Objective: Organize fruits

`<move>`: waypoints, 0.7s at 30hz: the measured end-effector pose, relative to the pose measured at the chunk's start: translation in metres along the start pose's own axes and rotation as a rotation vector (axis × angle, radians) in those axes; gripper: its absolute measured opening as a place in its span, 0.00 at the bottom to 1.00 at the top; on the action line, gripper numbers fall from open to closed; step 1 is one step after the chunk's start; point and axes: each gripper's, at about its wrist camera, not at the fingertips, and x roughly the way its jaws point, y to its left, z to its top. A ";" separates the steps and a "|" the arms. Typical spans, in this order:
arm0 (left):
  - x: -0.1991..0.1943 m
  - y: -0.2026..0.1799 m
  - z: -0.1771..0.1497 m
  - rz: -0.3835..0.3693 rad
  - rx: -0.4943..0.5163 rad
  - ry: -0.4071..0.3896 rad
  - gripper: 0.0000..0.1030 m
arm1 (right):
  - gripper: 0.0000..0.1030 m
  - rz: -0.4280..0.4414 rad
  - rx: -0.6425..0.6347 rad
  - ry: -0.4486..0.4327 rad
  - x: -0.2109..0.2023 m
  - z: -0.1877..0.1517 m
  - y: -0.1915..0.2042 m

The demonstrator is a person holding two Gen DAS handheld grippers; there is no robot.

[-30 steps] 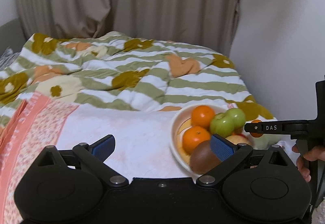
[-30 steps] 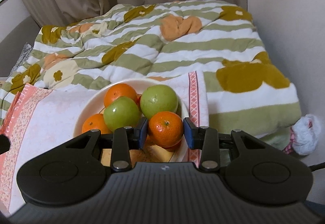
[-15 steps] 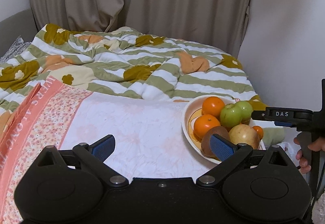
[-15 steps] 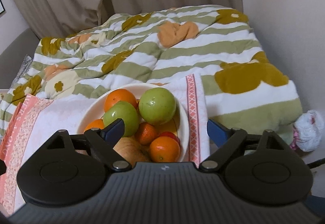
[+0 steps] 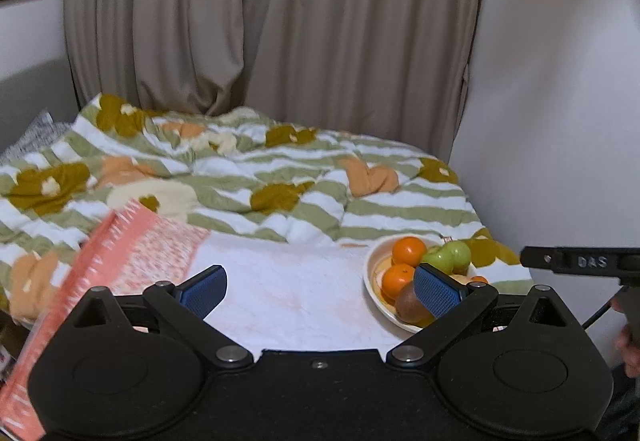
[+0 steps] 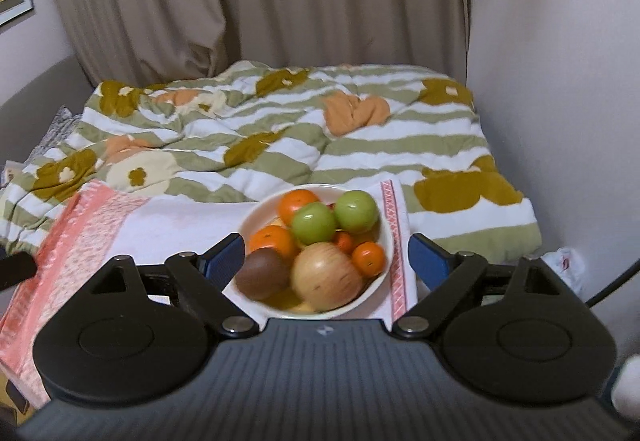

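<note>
The quilt (image 6: 360,145) across the middle of the right wrist view is striped olive green and white, dotted with mustard flowers, pale orange hearts and a cream flower. Lower left, the towel (image 6: 192,225) is white in its middle with a salmon-pink border, finely speckled, and a narrow pink patterned strip at its right end. At centre the bowl (image 6: 386,237) is cream, holding two green apples (image 6: 334,217), bright oranges (image 6: 276,241), a brown kiwi (image 6: 262,273) and a yellowish apple streaked red (image 6: 326,277). Behind, the curtain (image 5: 280,25) is plain taupe and the wall (image 5: 560,81) off-white. Both grippers are black with blue textured pads (image 5: 438,291).
</note>
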 end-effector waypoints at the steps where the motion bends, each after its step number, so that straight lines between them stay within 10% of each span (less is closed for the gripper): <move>1: -0.008 0.003 0.000 0.004 0.009 -0.012 0.99 | 1.00 -0.006 -0.006 -0.007 -0.010 -0.002 0.008; 21: -0.076 0.047 -0.037 0.087 0.164 -0.036 1.00 | 1.00 -0.087 -0.032 -0.029 -0.105 -0.078 0.103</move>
